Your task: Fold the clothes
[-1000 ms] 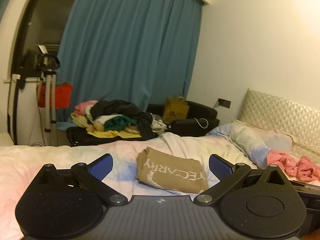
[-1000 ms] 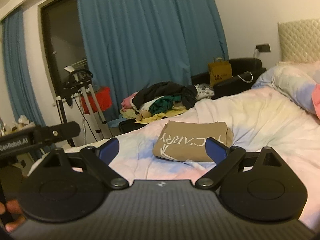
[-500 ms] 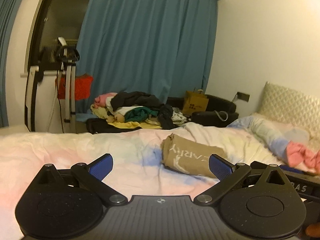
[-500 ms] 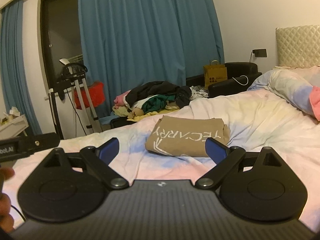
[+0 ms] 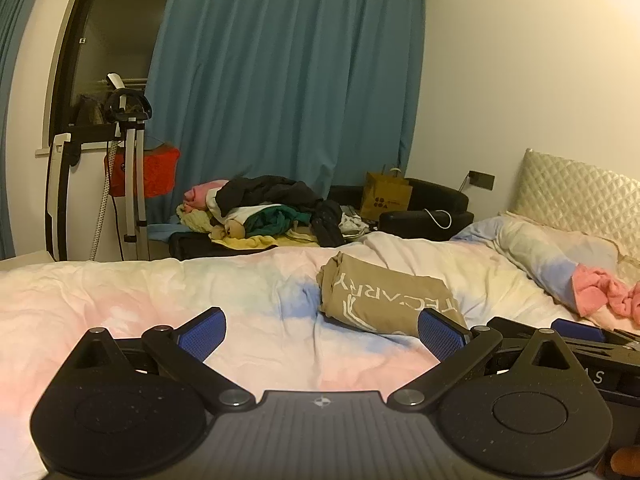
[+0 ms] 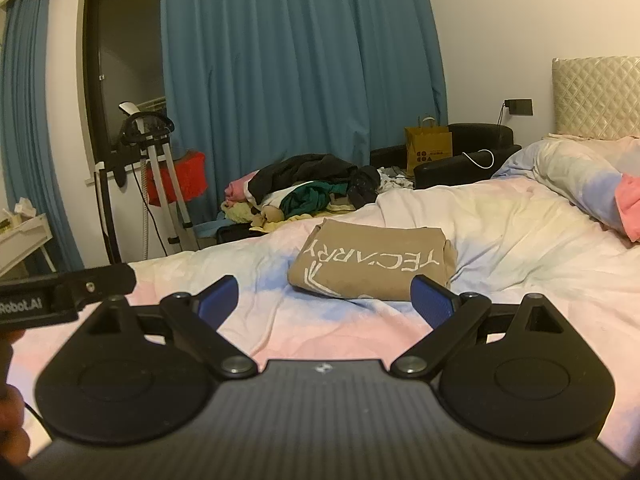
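The bed (image 6: 520, 240), spread with a pastel pink, blue and cream cover, carries one finished piece: the tan garment (image 6: 372, 260) lies near its middle as a flat, squared packet, so that item looks done. What is left, as I judge it, is the clothes heap (image 6: 312, 188) beyond the far edge of the bed, in front of the blue curtain (image 6: 300, 60); dark, green, yellow and pink pieces are jumbled there unfolded. A pink garment (image 5: 600, 296) also lies crumpled by the pillow (image 5: 552, 256), well apart from the packet.

The tan garment has tidy edges, a rounded fold along its left side and large white letters across the top face. It rests alone on the cover, touching nothing else.

The left tool (image 5: 322, 330) and the right tool (image 6: 324, 294) both hover short of the packet, each spread wide and holding nothing.
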`<state>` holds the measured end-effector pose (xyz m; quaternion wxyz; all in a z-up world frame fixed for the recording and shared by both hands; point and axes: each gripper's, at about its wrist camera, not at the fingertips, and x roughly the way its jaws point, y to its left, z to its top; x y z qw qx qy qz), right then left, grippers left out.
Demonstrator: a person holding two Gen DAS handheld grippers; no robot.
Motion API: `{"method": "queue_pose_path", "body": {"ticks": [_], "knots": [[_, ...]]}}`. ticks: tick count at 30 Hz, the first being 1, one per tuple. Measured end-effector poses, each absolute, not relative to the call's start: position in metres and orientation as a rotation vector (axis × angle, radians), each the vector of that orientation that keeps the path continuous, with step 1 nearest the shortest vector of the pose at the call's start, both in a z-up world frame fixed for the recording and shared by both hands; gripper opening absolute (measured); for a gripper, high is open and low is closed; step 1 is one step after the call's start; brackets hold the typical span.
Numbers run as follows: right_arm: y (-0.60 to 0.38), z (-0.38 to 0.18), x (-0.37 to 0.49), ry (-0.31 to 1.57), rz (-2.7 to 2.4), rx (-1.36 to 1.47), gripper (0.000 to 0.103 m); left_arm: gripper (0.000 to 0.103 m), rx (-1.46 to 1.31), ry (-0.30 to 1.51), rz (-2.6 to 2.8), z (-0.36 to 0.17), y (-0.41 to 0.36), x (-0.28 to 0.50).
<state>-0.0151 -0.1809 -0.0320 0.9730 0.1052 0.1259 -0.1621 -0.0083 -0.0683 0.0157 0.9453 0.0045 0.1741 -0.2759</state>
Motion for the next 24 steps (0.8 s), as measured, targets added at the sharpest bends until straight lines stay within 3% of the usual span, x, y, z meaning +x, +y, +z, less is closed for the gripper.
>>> {"method": "queue_pose_path", "body": {"ticks": [24], "knots": [[-0.1854,-0.0332,-0.0167,0.266,-0.346,0.244,0.094,0.103,0.007,0.378,-0.542,0.0120,-0.0705,-0.0112]]}}
